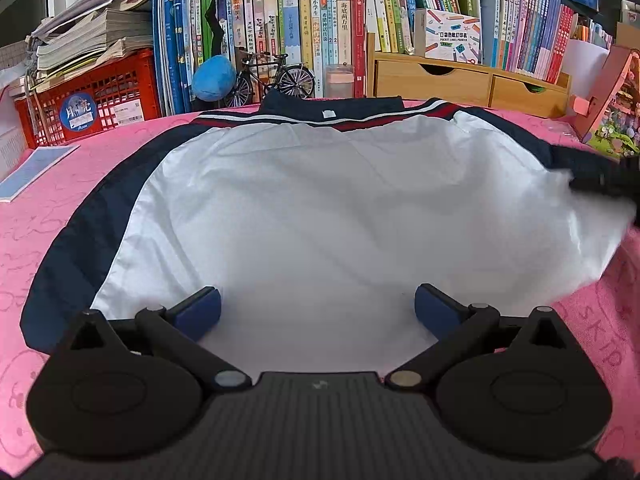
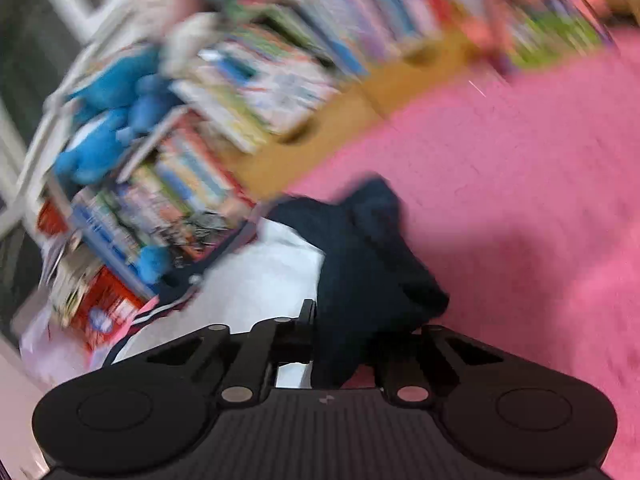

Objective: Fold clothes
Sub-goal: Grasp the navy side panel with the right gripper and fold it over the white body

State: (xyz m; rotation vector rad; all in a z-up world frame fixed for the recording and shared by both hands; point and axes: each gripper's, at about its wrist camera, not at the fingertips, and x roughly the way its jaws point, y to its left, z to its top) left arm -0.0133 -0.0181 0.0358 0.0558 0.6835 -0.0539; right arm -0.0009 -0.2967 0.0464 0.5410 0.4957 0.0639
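On the left, the jacket (image 1: 320,208) lies spread flat on the pink cloth (image 1: 80,184), its navy left sleeve unfolded, with the left gripper (image 1: 318,308) hovering jaws apart over the hem. Over on the right, the right gripper (image 2: 320,320) is clamped on the navy right sleeve (image 2: 372,248), so I'd say folding is only just starting.

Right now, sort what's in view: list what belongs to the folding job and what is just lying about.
For the job:
- jacket, white lining up, spread on the pink cloth
- its dark sleeve, pinched in the right gripper
- left gripper, jaws open over the lining

Lying about:
- books
- red crate
- toy bicycle
- blue plush toy
- wooden drawers
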